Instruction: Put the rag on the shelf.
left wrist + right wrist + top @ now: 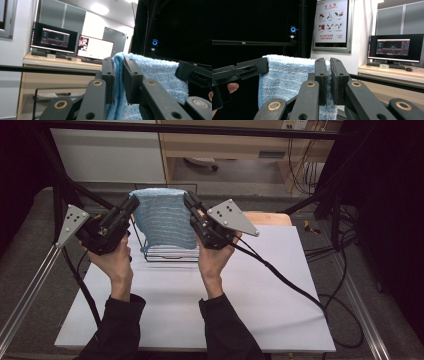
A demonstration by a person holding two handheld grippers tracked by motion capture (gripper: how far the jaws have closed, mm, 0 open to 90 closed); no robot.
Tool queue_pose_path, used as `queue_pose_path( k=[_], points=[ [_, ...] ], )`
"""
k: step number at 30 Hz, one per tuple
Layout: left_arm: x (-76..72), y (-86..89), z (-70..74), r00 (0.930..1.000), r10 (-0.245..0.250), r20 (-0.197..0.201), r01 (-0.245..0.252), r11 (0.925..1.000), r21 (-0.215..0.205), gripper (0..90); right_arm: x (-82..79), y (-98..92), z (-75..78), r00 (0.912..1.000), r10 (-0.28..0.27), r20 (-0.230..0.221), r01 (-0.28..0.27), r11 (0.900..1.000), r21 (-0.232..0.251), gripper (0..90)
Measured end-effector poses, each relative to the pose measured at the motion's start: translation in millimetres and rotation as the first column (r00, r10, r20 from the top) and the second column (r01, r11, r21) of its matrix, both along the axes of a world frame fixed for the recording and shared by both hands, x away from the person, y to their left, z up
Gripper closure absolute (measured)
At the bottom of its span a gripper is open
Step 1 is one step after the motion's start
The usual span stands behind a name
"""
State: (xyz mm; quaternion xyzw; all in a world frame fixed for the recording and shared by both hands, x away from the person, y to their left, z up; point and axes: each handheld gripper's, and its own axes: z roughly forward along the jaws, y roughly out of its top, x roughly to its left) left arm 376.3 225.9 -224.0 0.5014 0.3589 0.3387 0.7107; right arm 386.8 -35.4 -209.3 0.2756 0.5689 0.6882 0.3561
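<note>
A light blue towel (162,217) hangs stretched in the air between both grippers, above a black wire rack (167,254). My left gripper (134,202) is shut on the towel's upper left corner; in the left gripper view the towel (160,72) passes between the pressed jaws at my left gripper (118,63). My right gripper (189,200) is shut on the upper right corner; in the right gripper view the towel (287,75) is pinched at my right gripper (328,66). The towel's lower edge drapes down in front of the rack.
A white table (250,300) lies under the hands, with a wooden board (270,218) at its far right edge. Black frame bars (200,130) cross overhead. Cables (300,290) trail off right. Monitors (53,38) stand on a desk behind.
</note>
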Motion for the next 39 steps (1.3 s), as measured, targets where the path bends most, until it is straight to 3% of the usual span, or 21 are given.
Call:
queue_pose_path(
  k=[24, 33, 39],
  points=[
    [19.5, 6.3, 45.5, 0.9966, 0.033, 0.075, -0.031, 0.9993, -0.020, 79.5, 25.5, 17.4, 35.1, 0.9967, -0.028, 0.076, 0.025, 0.999, 0.045, 85.3],
    [30.5, 3.8, 60.0, 0.9963, 0.020, 0.084, -0.018, 0.9996, -0.023, 79.5, 32.9, 17.5, 46.0, 0.9942, -0.042, 0.099, 0.035, 0.997, 0.069, 85.3],
    [41.6, 5.9, 65.4, 0.9969, 0.010, 0.078, -0.007, 0.9996, -0.029, 79.5, 38.0, 19.8, 50.3, 0.9932, -0.046, 0.107, 0.040, 0.997, 0.058, 85.3]
  ],
)
